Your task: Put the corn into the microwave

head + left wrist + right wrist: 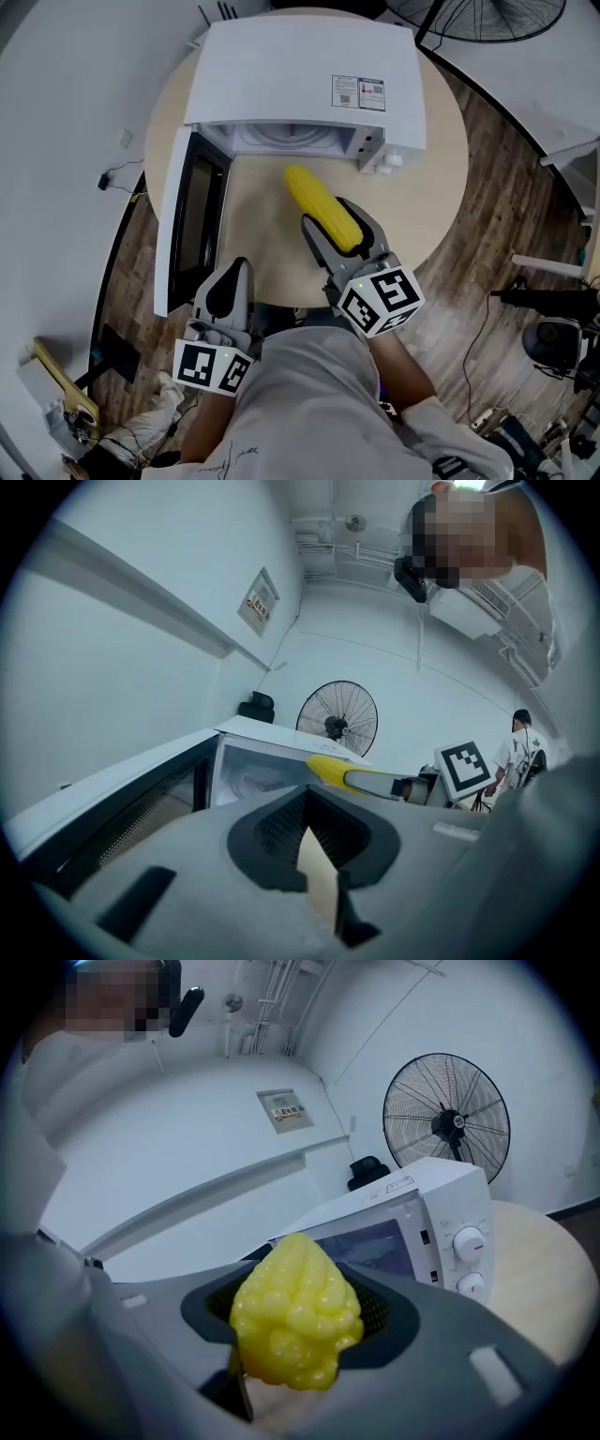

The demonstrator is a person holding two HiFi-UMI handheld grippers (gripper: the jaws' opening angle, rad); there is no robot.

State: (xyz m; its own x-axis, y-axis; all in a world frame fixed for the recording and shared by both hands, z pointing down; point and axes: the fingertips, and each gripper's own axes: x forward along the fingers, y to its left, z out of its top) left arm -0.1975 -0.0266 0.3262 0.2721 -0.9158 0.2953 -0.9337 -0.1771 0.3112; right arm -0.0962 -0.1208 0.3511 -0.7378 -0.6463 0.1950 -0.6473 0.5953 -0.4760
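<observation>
Step in hand: we judge the corn (323, 208) is being carried toward the open microwave (300, 75) and is not yet inside.
Corn, place: above the desk (436, 187), in front of the cavity (281, 139), its free tip pointing at the opening and near the cavity's front edge.
Right gripper (339, 230): jaws spread wide around the thick end of the cob and pressing on both its sides. The right gripper view shows the kernels filling the gap.
Left gripper (228, 286): jaws together with nothing between them, low beside the swung-out door (187, 220).
Doing it well: we would run the cob in tip first, along its own length, centred between the door hinge on the left and the control panel on the right.
Height: we would lift the tip over the cavity's front lip, then lower the cob onto the floor inside before easing the jaws apart.
Roll risk: a round cob may roll once released, so we would let go only when it lies flat.
Left side: we would hold that gripper off the door so it does not swing.
Count, corn: one.
Count, microwave: one, door open.
Count, grippers: two.
Count, knobs (469, 1243): two, as far as we can tell from the distorted right gripper view.
Count, fan (446, 1121): one.
</observation>
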